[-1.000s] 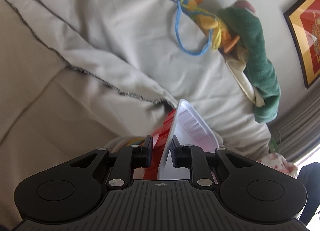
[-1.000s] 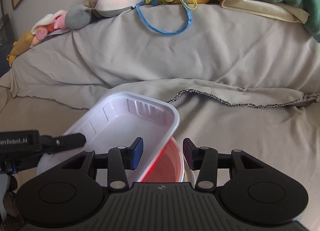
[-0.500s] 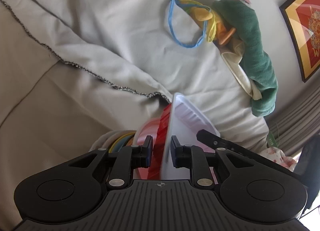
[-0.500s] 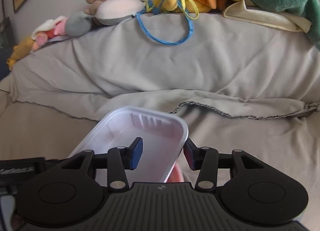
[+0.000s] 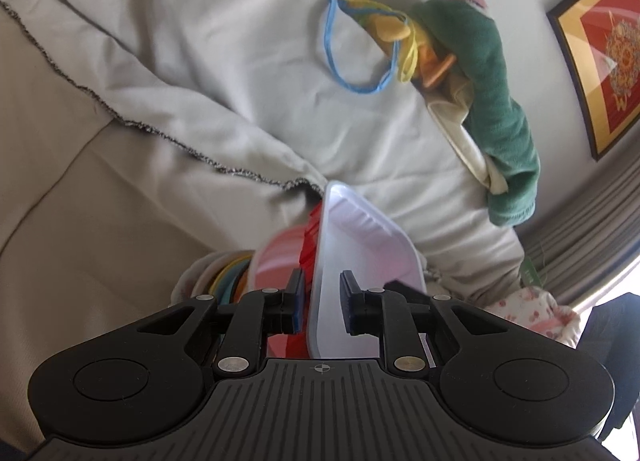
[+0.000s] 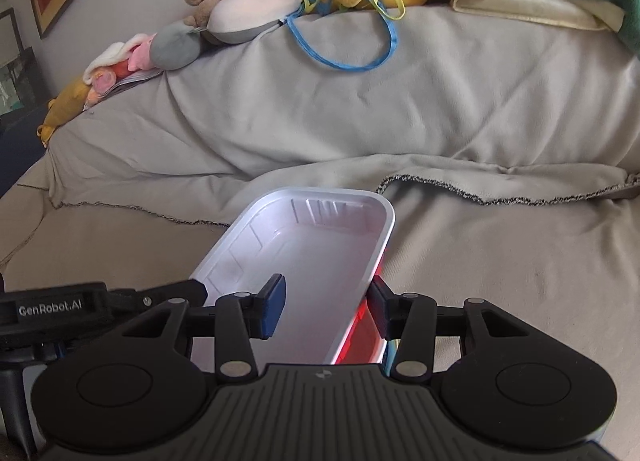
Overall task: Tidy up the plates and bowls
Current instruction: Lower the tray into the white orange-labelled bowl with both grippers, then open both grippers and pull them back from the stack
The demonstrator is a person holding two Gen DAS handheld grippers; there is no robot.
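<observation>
Left gripper jaws part-open astride the white tray's rim, grip uncertain; right gripper open around its other rim

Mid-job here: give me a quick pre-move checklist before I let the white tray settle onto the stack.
1. Left claw astride the white tray wall: ok, one finger each side; firm contact cannot tell.
2. Right claw astride the tray's long wall: ok, but its jaws stand wide with a gap, so no grip.
3. Tray over the red bowl: ok, red shows under its right rim.
4. Tray level: not ok, it looks tilted.
5. Stack underneath, pink bowl on colored plates: present; centering cannot tell.
6. Tray inside free of items: ok.
</observation>
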